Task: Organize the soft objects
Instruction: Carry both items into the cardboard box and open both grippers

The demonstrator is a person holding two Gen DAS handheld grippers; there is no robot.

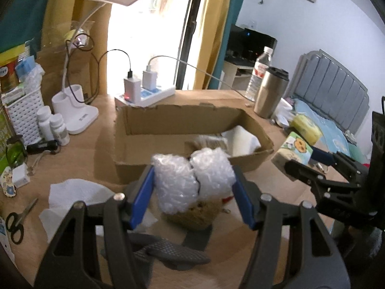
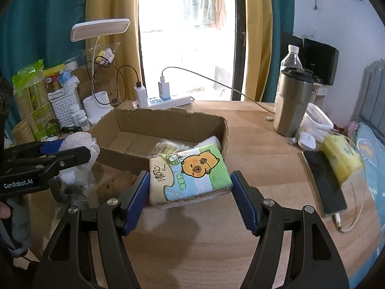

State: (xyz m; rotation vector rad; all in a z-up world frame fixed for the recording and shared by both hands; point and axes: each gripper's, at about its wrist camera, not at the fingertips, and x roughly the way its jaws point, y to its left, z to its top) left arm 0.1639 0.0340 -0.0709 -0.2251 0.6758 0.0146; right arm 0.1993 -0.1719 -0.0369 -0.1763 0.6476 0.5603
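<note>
My left gripper (image 1: 193, 187) is shut on a wad of bubble wrap (image 1: 192, 178) and holds it above the desk, just in front of the open cardboard box (image 1: 192, 166). The box holds a white cloth (image 1: 243, 139) and a brownish soft item (image 1: 211, 142). A brown plush (image 1: 199, 213) and a grey glove (image 1: 173, 252) lie below the left gripper. My right gripper (image 2: 189, 192) is shut on a green tissue pack with a capybara picture (image 2: 190, 173), held above the desk near the box's right front corner (image 2: 223, 142). The left gripper with the bubble wrap (image 2: 79, 149) shows at the left of the right wrist view.
White tissue (image 1: 69, 192) and scissors (image 1: 16, 219) lie at the left. A lamp base (image 1: 74, 110), pill bottles (image 1: 53, 125) and a power strip (image 1: 149, 94) stand behind the box. A steel tumbler (image 2: 291, 103), water bottle (image 2: 291, 57), phone (image 2: 322, 183) and yellow tissue pack (image 2: 341, 161) are on the right.
</note>
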